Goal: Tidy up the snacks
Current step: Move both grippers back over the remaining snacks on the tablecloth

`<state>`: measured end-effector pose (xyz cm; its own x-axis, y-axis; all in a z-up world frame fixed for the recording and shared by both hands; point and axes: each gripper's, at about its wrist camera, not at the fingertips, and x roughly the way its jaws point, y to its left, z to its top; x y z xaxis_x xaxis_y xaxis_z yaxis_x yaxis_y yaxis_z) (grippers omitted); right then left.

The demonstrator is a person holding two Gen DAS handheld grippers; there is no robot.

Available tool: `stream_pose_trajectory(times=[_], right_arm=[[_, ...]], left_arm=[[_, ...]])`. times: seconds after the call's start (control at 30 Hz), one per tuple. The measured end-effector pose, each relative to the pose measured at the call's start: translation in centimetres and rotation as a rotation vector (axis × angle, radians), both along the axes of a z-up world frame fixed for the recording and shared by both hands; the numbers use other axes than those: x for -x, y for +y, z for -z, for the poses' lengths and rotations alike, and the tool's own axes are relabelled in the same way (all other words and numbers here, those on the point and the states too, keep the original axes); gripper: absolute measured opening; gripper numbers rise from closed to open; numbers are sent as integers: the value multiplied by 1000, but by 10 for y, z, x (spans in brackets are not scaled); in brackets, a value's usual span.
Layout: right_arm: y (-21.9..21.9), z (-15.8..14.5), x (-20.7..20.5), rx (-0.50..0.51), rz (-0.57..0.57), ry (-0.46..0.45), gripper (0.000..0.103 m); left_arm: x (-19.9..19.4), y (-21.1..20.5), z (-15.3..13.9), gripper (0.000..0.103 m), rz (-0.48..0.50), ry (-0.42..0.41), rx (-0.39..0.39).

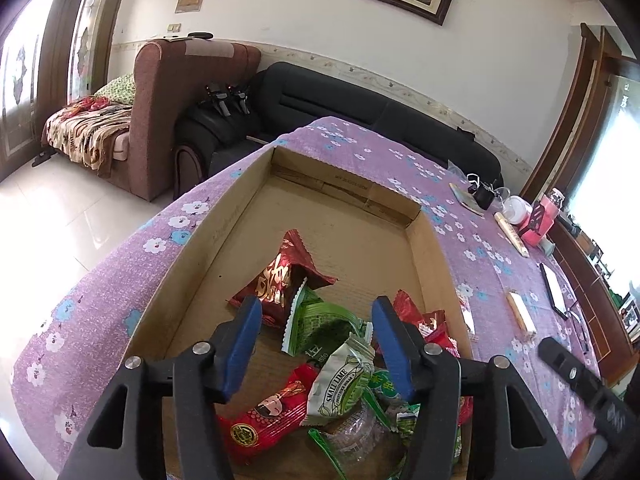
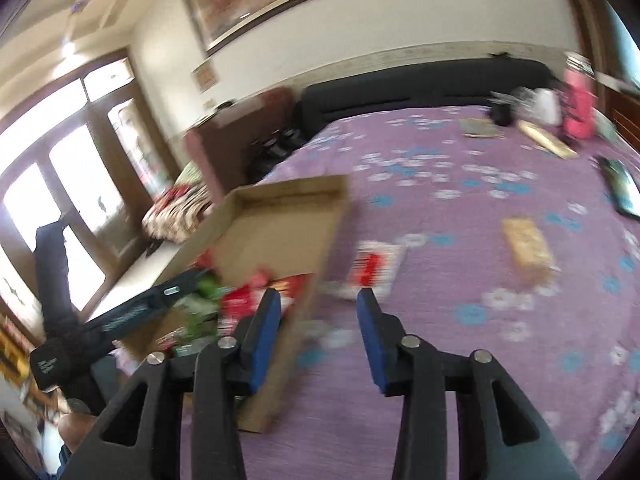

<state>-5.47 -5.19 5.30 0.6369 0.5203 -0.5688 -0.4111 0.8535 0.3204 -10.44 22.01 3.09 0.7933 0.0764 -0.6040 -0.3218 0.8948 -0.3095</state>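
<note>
Cardboard box (image 1: 432, 248) on counter (image 1: 120, 280): snack packets (image 1: 280, 284) piled at its near end. My left gripper (image 1: 316, 312) hangs open above them, empty. My right gripper (image 2: 316, 300) open, empty, beside the box's right wall. Next: collect the red-and-white packet (image 2: 374, 268) just outside the box.

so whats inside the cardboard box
In the cardboard box: a dark red packet, green packets, a red packet. Its far half is bare; the tongs hide the near corners.
</note>
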Motion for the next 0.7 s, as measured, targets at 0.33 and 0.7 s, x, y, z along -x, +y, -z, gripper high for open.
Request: stream_pose_trajectory(times=[0.33, 0.7], right_arm=[[-102, 27, -38, -44, 311, 101, 39], [-121, 41, -37, -188, 303, 171, 39]], left_arm=[[-6, -47, -36, 61, 132, -8, -13], [-109, -139, -20, 53, 362, 317, -82]])
